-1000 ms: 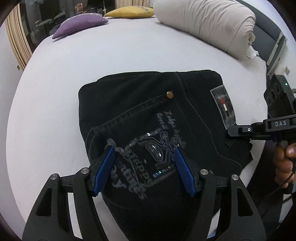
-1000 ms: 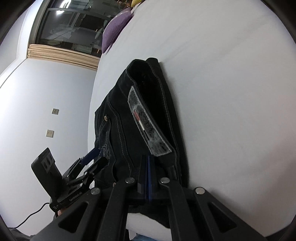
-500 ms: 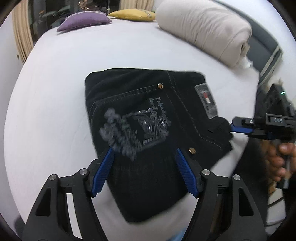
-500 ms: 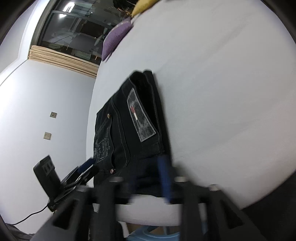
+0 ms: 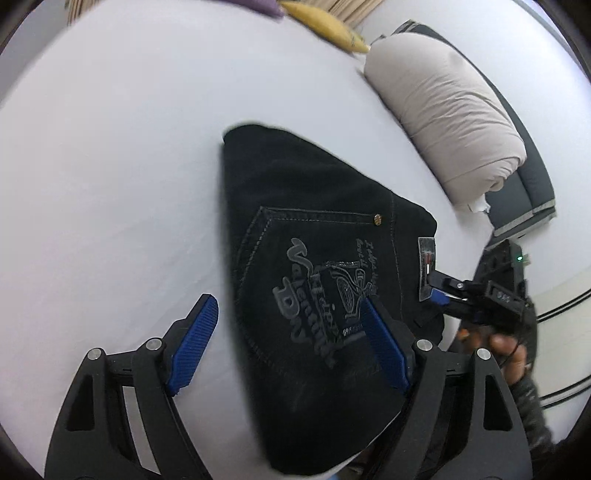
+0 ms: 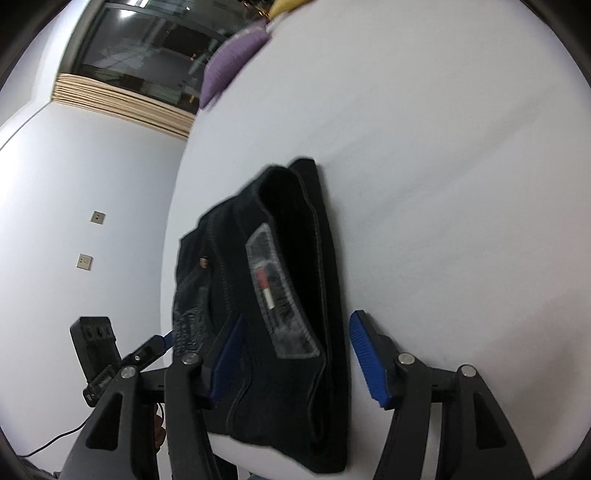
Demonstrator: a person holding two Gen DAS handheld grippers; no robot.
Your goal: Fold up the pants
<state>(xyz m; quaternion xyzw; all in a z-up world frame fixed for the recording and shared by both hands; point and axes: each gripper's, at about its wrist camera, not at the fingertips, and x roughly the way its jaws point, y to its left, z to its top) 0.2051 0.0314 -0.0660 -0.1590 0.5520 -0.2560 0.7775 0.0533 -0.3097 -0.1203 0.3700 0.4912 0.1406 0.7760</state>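
The black jeans [image 5: 314, 258] lie folded into a compact stack on the white bed [image 5: 110, 166], back pocket with grey print facing up. My left gripper [image 5: 284, 343] is open above the stack's near left edge, holding nothing. My right gripper [image 6: 295, 354] is open, its jaws on either side of the waistband edge with the clear size sticker [image 6: 280, 295], not closed on it. The jeans also show in the right wrist view [image 6: 295, 332], seen edge-on. The right gripper appears in the left wrist view [image 5: 443, 291] at the stack's right edge.
A rolled beige duvet [image 5: 443, 118] lies at the far right of the bed. A yellow cushion [image 5: 325, 26] and a purple cushion [image 6: 232, 62] sit at the far end. A dark headboard [image 5: 524, 199] is behind the duvet. The bed edge [image 6: 177, 229] runs along the left.
My right gripper has opened and let go of the jeans' waistband edge. My left gripper shifted left and turned, so the stack now sits to its right.
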